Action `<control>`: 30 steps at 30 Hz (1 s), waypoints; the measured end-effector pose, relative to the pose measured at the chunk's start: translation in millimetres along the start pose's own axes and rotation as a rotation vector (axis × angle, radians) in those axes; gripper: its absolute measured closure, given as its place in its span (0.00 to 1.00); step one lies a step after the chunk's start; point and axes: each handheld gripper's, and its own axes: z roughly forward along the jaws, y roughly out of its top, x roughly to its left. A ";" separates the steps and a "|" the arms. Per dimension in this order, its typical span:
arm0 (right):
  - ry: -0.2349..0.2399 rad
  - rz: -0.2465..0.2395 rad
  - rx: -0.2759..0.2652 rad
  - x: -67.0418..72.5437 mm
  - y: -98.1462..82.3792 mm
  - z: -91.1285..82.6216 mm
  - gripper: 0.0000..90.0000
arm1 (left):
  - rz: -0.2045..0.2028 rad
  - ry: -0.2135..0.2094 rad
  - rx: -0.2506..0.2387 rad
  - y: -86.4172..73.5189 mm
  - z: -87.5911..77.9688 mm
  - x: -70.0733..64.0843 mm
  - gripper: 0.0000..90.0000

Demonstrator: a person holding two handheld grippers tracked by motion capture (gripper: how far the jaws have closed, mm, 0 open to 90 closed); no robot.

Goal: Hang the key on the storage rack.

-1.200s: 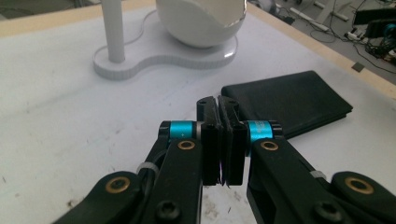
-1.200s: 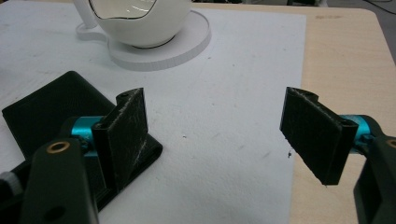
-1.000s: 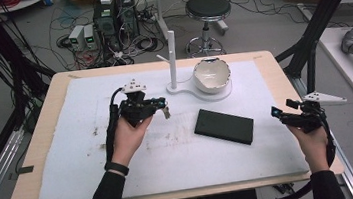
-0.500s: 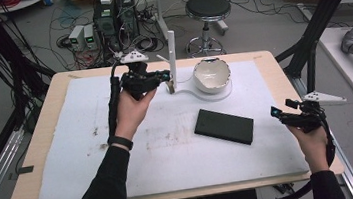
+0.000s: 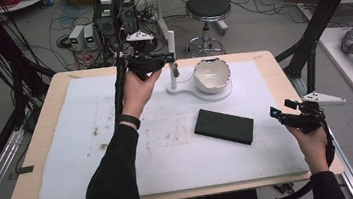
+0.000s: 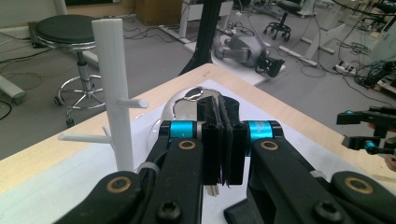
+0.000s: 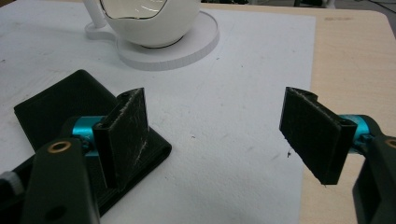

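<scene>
black sleeves, black hand-held gripper (image 5: 169, 59) (cyan hubs, brass screws).

table (image 5: 53, 93) | white mat (image 5: 93, 134) | on mat: black box (image 5: 224, 126), white stand (image 5: 188, 84)

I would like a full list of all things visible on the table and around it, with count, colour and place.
stand with pegs: one, white, far middle of table, on a flat base
bowl: one, white, on the base, right of the stand
flat box: one, black, on the mat, right of centre
mat: one, white, covering the table
table: one, light wood
stool: one, black seat, on the floor behind
left gripper: black, jaws shut, raised beside the stand
right gripper: black, jaws open, at right table edge
</scene>
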 end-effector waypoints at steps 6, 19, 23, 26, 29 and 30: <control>-0.001 0.004 -0.003 -1.8 -1.7 -2.3 0.27 | -0.021 0.040 -0.008 1.4 7.1 11.3 0.98; -0.008 0.017 -0.013 -6.0 -5.5 -10.2 0.27 | -0.088 0.055 -0.029 -0.9 20.5 32.0 0.98; -0.009 0.021 -0.014 -7.4 -6.7 -10.8 0.27 | -0.086 0.040 -0.025 1.1 23.7 31.3 0.98; -0.008 0.020 -0.014 -7.6 -6.8 -11.7 0.27 | -0.086 0.043 -0.025 3.2 25.7 31.0 0.98; -0.008 0.019 -0.016 -7.7 -6.9 -12.7 0.27 | -0.091 0.045 -0.022 4.4 26.4 32.6 0.98; -0.008 0.024 -0.014 -7.5 -6.9 -13.1 0.27 | -0.094 0.044 -0.021 4.3 26.5 33.4 0.98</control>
